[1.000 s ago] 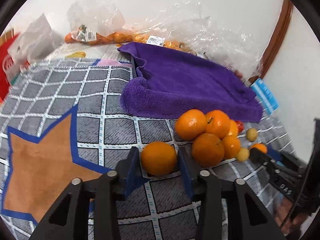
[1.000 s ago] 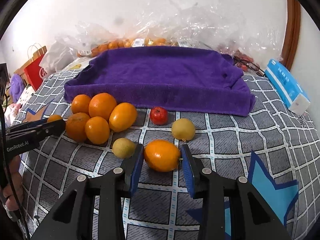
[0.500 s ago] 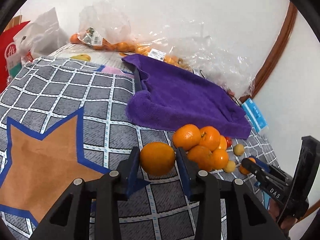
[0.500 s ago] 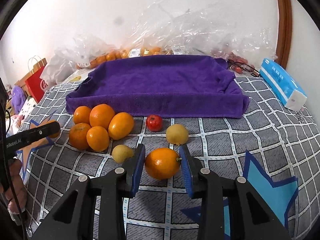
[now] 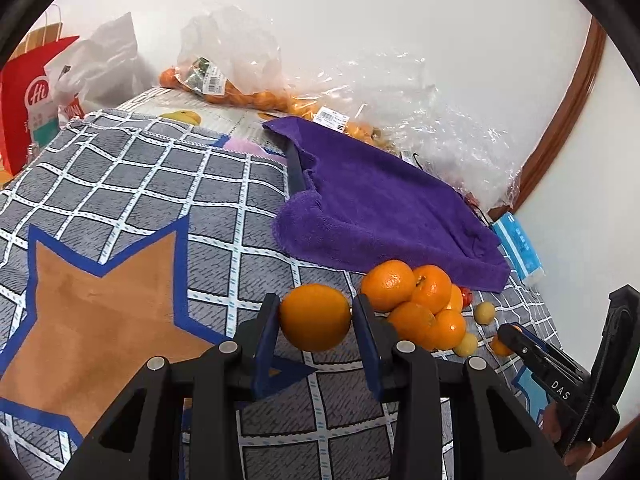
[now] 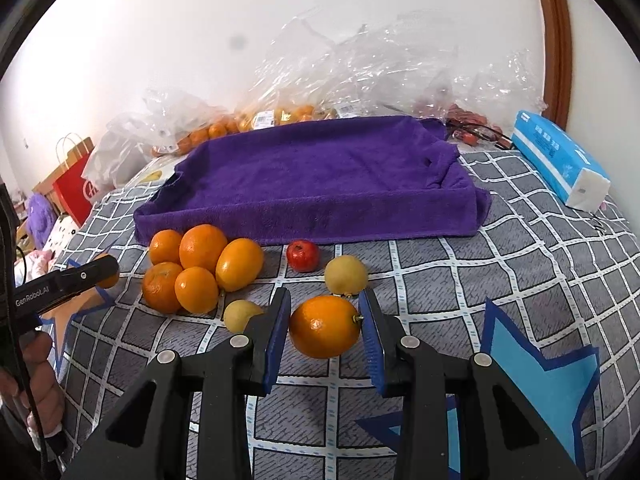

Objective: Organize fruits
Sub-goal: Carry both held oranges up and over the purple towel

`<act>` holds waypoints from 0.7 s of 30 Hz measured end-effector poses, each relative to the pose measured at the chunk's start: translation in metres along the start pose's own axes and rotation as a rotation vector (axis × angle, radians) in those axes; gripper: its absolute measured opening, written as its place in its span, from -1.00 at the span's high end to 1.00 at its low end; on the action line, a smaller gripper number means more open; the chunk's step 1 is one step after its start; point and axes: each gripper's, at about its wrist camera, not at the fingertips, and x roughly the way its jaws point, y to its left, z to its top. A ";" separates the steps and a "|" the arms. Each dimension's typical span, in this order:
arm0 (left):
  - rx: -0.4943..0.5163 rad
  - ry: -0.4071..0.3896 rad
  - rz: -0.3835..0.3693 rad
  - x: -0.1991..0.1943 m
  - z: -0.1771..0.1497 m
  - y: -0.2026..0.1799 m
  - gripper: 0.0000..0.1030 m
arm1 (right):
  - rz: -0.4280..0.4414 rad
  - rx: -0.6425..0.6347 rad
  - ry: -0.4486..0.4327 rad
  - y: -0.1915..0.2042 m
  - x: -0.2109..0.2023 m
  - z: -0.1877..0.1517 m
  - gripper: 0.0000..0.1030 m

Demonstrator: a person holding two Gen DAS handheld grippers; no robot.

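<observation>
Two oranges (image 5: 315, 317) (image 6: 324, 326) sit gripped between blue pads; five more cluster (image 6: 199, 268) near the purple towel's (image 6: 320, 176) left front corner.

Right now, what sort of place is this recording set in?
Probably a room in a home, perhaps a bedroom: the fruit lies on a soft checked star-pattern blanket, with clear supermarket bags of oranges against a plain white wall and a red paper shopping bag at the side.
</observation>
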 end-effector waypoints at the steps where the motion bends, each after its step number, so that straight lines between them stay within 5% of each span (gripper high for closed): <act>1: 0.002 0.001 0.007 -0.001 0.000 0.000 0.32 | -0.007 -0.002 0.002 0.000 0.000 0.000 0.32; 21: 0.057 -0.047 0.044 -0.029 0.063 -0.041 0.32 | 0.037 -0.058 -0.034 0.021 -0.024 0.042 0.32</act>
